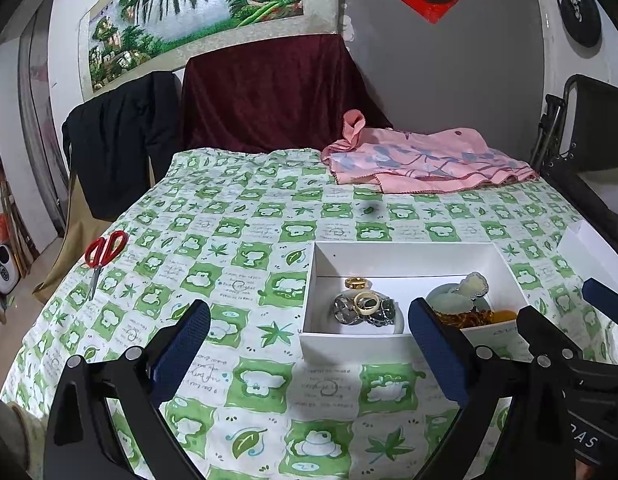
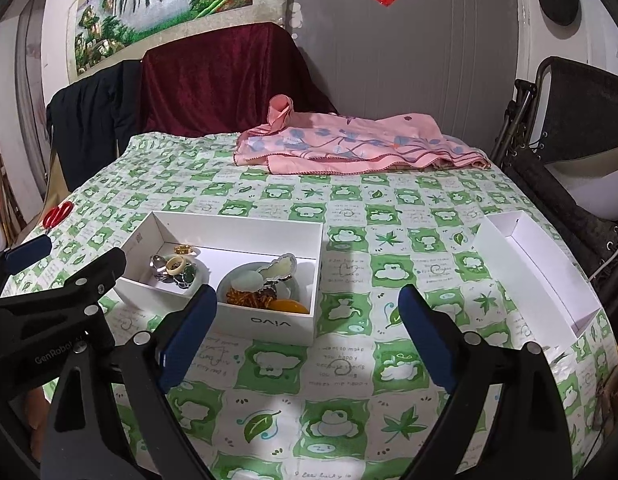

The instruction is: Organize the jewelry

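Note:
A white box (image 1: 401, 256) stands on the green-patterned tablecloth (image 1: 237, 248). In its left part lie a gold ring (image 1: 357, 282), a cream ring (image 1: 367, 303) and dark beaded pieces (image 1: 383, 314). Pale jade pieces (image 1: 475, 284) and amber beads (image 1: 469, 318) fill its right part. My left gripper (image 1: 309, 312) is open just short of the box's near wall, nothing between its blue pads (image 1: 185, 344). In the right wrist view the box (image 2: 269, 232) sits ahead to the left. My right gripper (image 2: 307, 300) is open above the cloth by the box's near right corner, holding nothing.
A second, empty white box (image 2: 541, 264) lies at the table's right edge. Red scissors (image 1: 103, 252) rest near the left edge. A pink cloth (image 2: 349, 144) is heaped at the far side. A maroon-draped chair (image 1: 269, 92) stands behind, a black folded frame (image 2: 569, 120) at right.

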Motion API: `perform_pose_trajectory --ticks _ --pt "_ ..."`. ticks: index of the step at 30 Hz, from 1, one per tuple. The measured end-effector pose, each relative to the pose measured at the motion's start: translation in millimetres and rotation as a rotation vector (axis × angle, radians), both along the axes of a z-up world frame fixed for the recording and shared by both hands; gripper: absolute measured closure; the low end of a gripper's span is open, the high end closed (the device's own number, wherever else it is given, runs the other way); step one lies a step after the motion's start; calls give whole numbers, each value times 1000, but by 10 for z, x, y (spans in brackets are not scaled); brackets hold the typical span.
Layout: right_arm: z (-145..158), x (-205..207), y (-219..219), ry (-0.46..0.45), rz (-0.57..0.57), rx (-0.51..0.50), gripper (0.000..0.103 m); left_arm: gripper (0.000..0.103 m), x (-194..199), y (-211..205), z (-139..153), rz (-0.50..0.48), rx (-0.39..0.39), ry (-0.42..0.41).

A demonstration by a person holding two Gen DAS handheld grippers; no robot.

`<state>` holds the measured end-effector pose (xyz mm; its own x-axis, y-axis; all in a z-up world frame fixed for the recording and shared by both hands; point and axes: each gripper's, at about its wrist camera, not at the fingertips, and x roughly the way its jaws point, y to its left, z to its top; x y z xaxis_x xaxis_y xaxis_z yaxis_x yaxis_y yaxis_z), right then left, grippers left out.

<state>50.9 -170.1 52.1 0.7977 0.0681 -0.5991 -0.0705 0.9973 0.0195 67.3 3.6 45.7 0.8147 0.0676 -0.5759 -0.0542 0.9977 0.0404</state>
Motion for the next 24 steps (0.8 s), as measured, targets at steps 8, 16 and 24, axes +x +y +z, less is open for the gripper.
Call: perform_pose_trajectory --ticks 8,16,24 --pt "4 -5 1 0 0 -3 16 6 0 15 -3 2 -4 8" --pt "4 -6 2 0 0 -3 16 6 -9 19 -3 4 2 7" --pt "1 -4 3 1 1 -4 16 6 -12 23 -6 7 3 9"
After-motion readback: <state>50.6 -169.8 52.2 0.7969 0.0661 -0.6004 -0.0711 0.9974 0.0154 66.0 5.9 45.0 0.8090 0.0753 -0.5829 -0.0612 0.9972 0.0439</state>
